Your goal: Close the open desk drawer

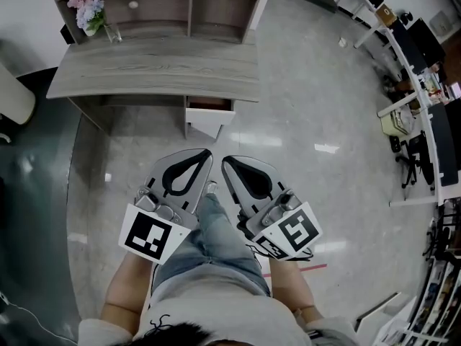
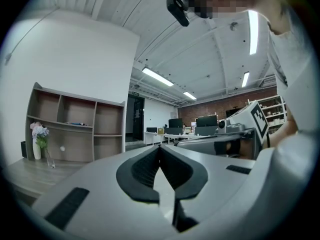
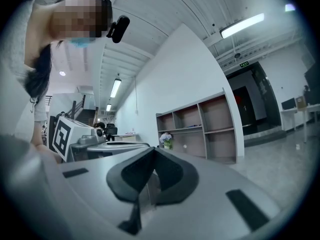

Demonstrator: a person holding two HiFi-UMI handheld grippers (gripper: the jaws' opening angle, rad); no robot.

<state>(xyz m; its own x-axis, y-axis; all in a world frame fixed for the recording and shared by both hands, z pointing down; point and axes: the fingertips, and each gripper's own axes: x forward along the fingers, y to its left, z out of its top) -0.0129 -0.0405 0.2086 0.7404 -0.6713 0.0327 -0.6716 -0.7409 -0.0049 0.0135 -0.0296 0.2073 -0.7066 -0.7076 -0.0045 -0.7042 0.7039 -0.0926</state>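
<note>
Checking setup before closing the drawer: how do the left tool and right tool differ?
The left tool leans its tips rightward; the right tool leans leftward, so they nearly meet. The left tool's marker cube shows a different pattern from the right tool's. Both are shut, empty, and well short of the open drawer.

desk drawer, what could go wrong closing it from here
The drawer stands out under the desk, clear of the shut left gripper and right gripper. A narrow tip pushing off-centre might skew and jam it. A hard shove could rock the flower vase on the desk.
</note>
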